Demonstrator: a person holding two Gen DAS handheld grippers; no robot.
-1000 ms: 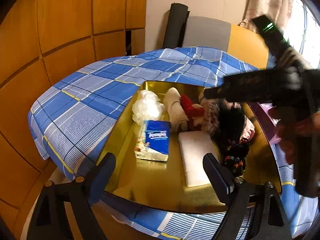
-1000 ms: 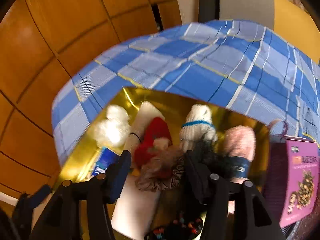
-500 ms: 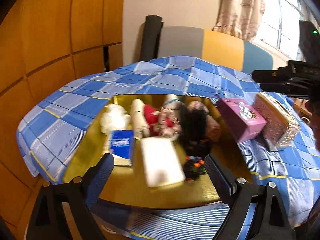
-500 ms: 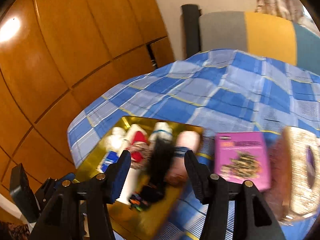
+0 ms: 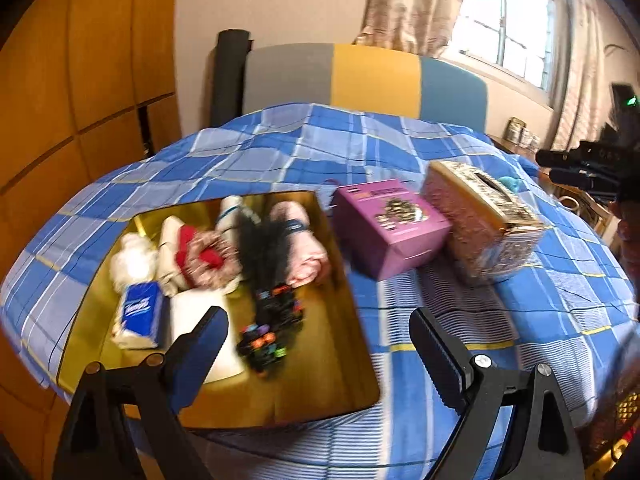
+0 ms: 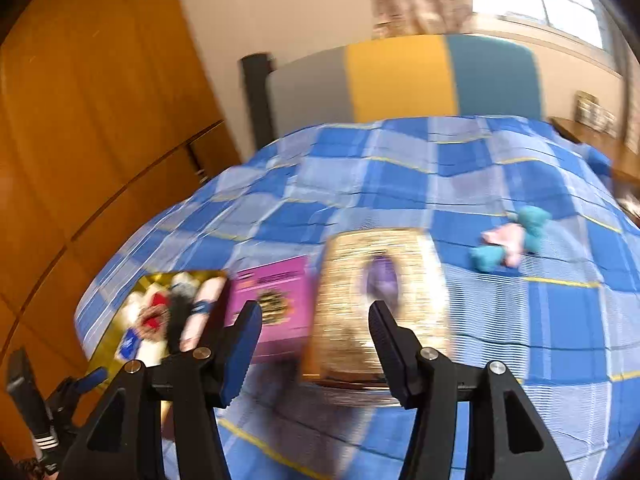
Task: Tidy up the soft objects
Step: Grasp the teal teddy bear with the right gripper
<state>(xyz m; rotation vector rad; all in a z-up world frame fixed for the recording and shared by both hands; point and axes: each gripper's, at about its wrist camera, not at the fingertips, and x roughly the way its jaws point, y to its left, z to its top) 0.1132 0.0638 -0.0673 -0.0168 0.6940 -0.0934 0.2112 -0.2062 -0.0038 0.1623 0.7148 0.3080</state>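
- The right gripper (image 6: 316, 344) has moved away from the gold tray (image 6: 105, 344) and now hangs over the glittery box (image 6: 352, 320).
- The left gripper (image 5: 320, 344) has pulled back; the purple box (image 5: 390, 226) has come into its view.

Readable text: one brand only.
"Tempo" in white script on the blue tissue pack (image 5: 140, 316) lying in the gold tray (image 5: 328, 380), left wrist view. Purple box (image 5: 390, 226) has dark print along its top, too blurred to read. Nothing legible in the right wrist view.
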